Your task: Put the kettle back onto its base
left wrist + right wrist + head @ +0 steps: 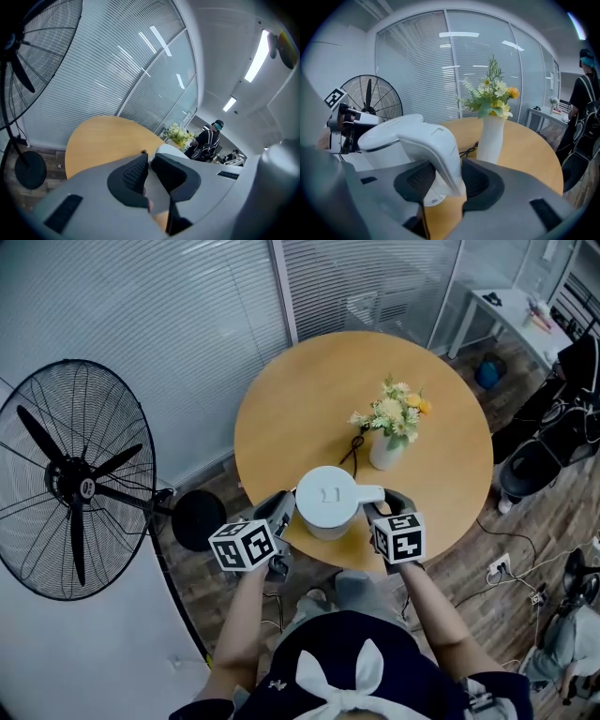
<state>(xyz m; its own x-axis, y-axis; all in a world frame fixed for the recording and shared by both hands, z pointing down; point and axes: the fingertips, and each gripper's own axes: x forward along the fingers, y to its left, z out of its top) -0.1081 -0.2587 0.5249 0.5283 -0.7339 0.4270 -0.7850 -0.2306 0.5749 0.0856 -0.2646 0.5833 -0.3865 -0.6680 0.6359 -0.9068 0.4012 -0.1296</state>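
Kettle (326,495), white and lidded, stands at the near edge of the round wooden table (281,409). The right gripper (443,180) is clamped on its handle (436,150), and the left gripper (147,173), jaws nearly together on nothing I can make out, sits against its other side. This looks like the carrying or lowering step, so the next move calls for centring the kettle over its base. No base shows in any view; a black cord (354,448) by the flower vase (384,451) hints it lies hidden beneath the kettle.

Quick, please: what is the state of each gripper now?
Left gripper: closed, seemingly pinching the kettle at its side.
Right gripper: closed on the kettle's handle.
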